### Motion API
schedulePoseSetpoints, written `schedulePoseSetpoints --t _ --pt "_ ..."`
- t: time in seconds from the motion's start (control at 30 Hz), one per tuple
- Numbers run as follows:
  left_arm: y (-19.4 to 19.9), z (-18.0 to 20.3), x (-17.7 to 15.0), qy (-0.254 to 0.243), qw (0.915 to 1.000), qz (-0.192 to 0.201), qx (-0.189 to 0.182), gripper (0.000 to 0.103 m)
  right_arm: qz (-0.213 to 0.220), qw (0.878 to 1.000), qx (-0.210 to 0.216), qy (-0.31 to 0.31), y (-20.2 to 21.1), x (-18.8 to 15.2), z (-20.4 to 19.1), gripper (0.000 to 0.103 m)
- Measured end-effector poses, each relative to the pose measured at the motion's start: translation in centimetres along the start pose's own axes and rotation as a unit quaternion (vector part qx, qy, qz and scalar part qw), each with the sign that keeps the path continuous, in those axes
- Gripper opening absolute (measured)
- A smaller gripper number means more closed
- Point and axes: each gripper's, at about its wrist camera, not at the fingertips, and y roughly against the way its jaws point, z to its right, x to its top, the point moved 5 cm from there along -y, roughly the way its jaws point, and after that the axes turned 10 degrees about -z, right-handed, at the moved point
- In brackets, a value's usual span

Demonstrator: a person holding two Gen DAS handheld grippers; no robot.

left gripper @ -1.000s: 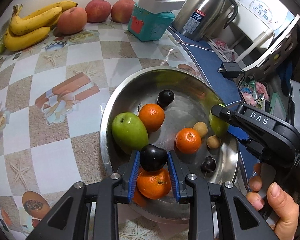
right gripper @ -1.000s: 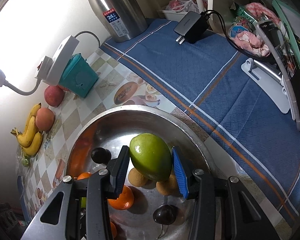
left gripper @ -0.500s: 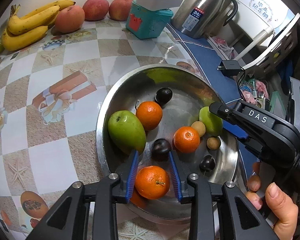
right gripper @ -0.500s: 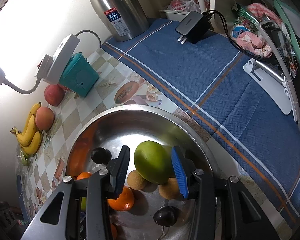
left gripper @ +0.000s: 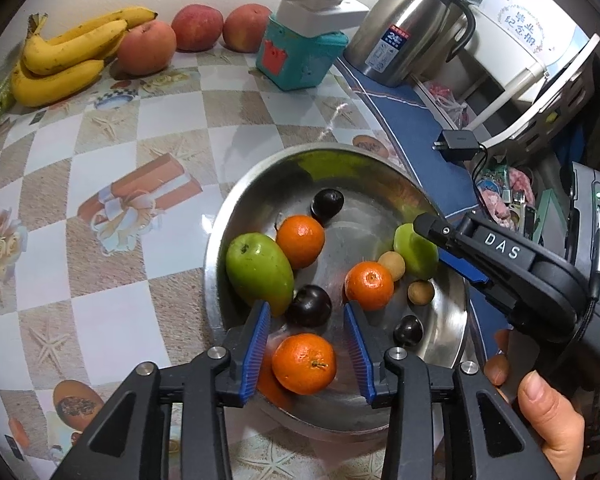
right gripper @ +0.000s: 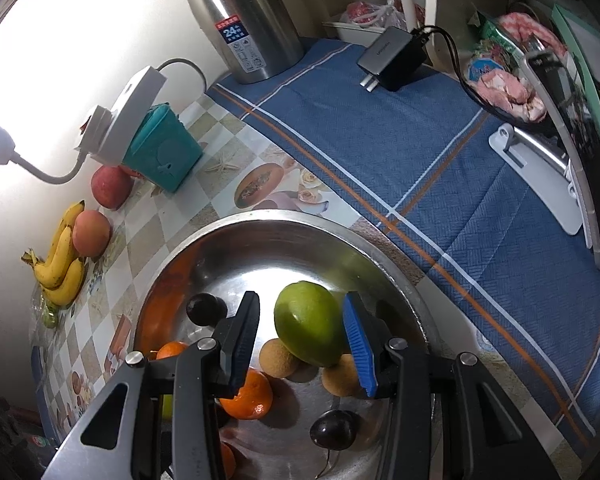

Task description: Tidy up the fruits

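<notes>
Left wrist view: the left gripper (left gripper: 306, 338) is hovering over a steel bowl (left gripper: 220, 240) on the desk (left gripper: 100, 152), its fingers opening and gripping nothing, a dark plum (left gripper: 309, 306) and an orange (left gripper: 304, 364) lying between them.

Right wrist view: the right gripper (right gripper: 300, 338) is hanging over the same bowl (right gripper: 380, 256), its fingers parted around a green mango (right gripper: 310, 328) resting inside, not pressing it.
</notes>
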Motion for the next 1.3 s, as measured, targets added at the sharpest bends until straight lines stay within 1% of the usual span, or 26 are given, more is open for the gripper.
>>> schedulePoseSetpoints --t 0.17,0.23,0.3,0.33,0.37,0.43,0.5,0.53,0.57,0.6,0.63,0.67,0.77,0.93,1.07,1.13,1.3 --pt "1.3 -0.8 0.3 0.015 0.9997 0.013 0.011 0.043 0.009 0.999 -0.022 0.024 0.7 0.0 -0.9 0.045" --pt "1.6 -1.2 0.4 0.025 0.9994 0.016 0.02 0.046 0.012 0.999 -0.03 0.034 0.9 -0.1 -1.2 0.045" --pt "2.0 -2.0 0.5 0.04 0.9984 0.023 0.032 0.053 0.012 0.998 -0.035 0.041 1.0 -0.2 -1.5 0.045" --pt "2.1 -2.4 0.6 0.048 0.9978 0.024 0.039 0.064 0.011 0.998 -0.037 0.044 1.0 -0.2 -1.7 0.046" --pt "2.2 -2.9 0.6 0.057 0.9967 0.024 0.052 0.068 0.01 0.998 -0.04 0.049 0.9 -0.3 -1.8 0.047" --pt "2.3 -3.8 0.6 0.07 0.9947 0.026 0.07 0.068 0.007 0.998 -0.038 0.059 0.8 -0.5 -2.3 0.061" --pt "2.2 -4.8 0.5 0.088 0.992 0.025 0.087 0.074 0.003 0.997 -0.035 0.069 0.6 -0.6 -2.8 0.061" --pt "2.1 -5.2 0.4 0.095 0.9908 0.024 0.093 0.079 0.003 0.997 -0.036 0.072 0.6 -0.7 -2.9 0.062" --pt "2.0 -5.7 0.3 0.105 0.9892 0.022 0.1 0.082 0.003 0.996 -0.04 0.079 0.5 -0.8 -3.1 0.062" --pt "1.9 -6.0 0.2 0.112 0.9881 0.02 0.103 0.083 0.003 0.996 -0.043 0.082 0.4 -0.8 -3.2 0.069" --pt "1.8 -6.3 0.1 0.119 0.987 0.018 0.107 0.084 0.002 0.996 -0.044 0.084 0.3 -0.9 -3.3 0.079" --pt "1.7 -6.6 0.1 0.125 0.9859 0.016 0.11 0.086 0.002 0.996 -0.042 0.085 0.2 -1.0 -3.3 0.081" --pt "1.6 -7.5 -0.2 0.141 0.9831 0.013 0.116 0.094 -0.002 0.995 -0.042 0.089 0.0 -1.1 -3.4 0.082" --pt "1.7 -8.2 -0.4 0.155 0.9797 0.018 0.126 0.103 -0.006 0.994 -0.047 0.099 -0.4 -1.2 -3.8 0.084" --pt "1.5 -8.8 -0.7 0.164 0.9769 0.012 0.137 0.103 -0.006 0.993 -0.048 0.105 -0.5 -1.4 -3.9 0.086" --pt "1.3 -9.1 -0.7 0.167 0.9759 0.008 0.141 0.103 -0.008 0.993 -0.045 0.107 -0.6 -1.4 -4.1 0.096" --pt "1.1 -9.7 -0.9 0.173 0.9735 0.005 0.15 0.103 -0.008 0.993 -0.044 0.113 -0.7 -1.6 -4.3 0.096"
